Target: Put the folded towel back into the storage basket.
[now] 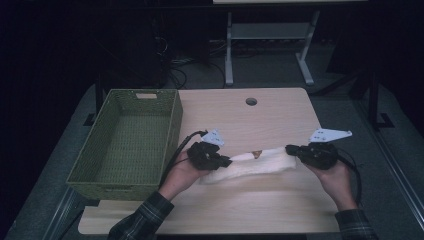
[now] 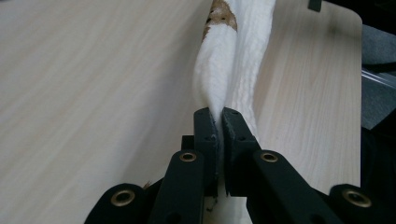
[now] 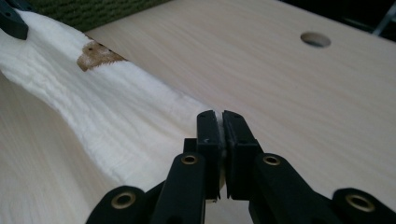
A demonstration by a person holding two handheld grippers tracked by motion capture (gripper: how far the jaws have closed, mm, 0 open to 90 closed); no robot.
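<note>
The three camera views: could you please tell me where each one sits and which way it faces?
High view: above the person's side, facing forward and down on the light wooden table, green woven basket, both forearms.
Left gripper view: rides the left gripper, facing along the white folded towel; own black jaws.
Right gripper view: rides the right gripper, facing the table's round hole; own jaws.
Shared: towel's brown patch.

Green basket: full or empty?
Empty: the high view shows the green basket's bare woven floor; the white towel hangs outside it.
</note>
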